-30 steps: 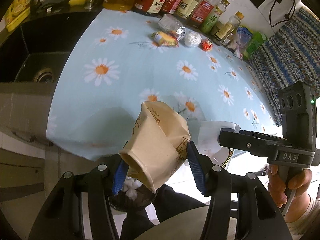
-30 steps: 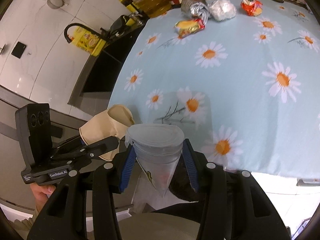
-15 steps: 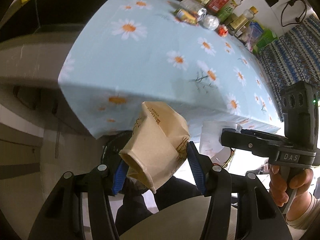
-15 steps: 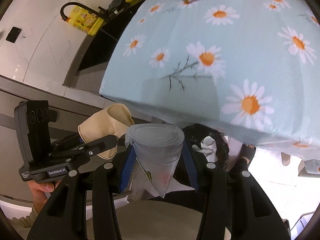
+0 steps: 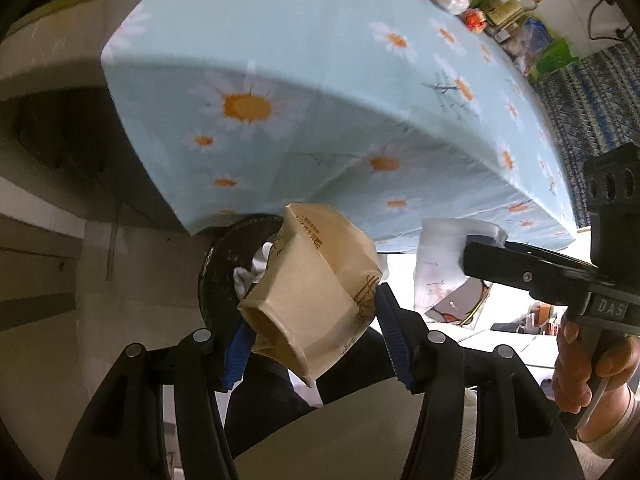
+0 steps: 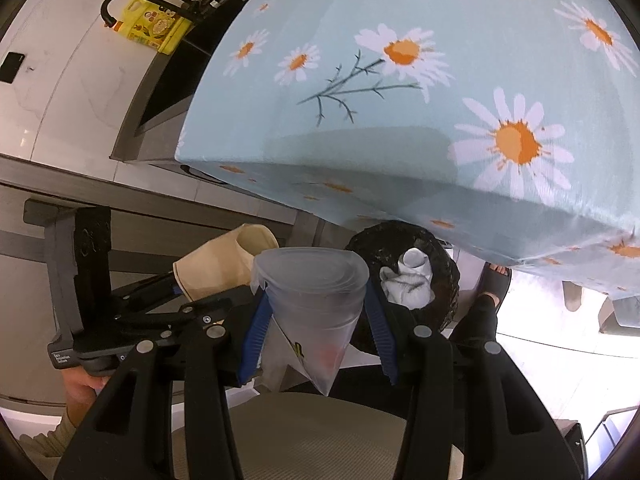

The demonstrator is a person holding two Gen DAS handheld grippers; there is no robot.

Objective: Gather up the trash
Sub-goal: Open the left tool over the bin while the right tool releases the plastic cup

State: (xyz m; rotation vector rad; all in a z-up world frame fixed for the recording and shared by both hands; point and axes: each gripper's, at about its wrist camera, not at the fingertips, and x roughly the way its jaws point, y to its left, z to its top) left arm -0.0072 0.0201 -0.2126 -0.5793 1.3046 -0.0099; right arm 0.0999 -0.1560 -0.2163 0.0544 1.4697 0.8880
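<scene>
Presently my left tool point(image 5: 312, 336) clamps a crushed tan paper cup point(image 5: 316, 300); my right tool point(image 6: 316, 324) clamps a squashed clear plastic cup point(image 6: 312, 300); both near the black bin point(image 6: 444, 276).

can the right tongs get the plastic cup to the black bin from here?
Probably yes. The right tongs hold the plastic cup just beside the black bin, whose mouth sits open past the tablecloth edge, with only white trash inside.

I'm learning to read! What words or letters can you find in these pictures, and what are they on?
"DAS": white letters on the black right gripper.
Brown print on the paper cup: too blurred to read.
White label on the left gripper: too small to read.
Yellow bag by the sink: picture only, words too small.
Bottles on the table: labels blurred.
</scene>
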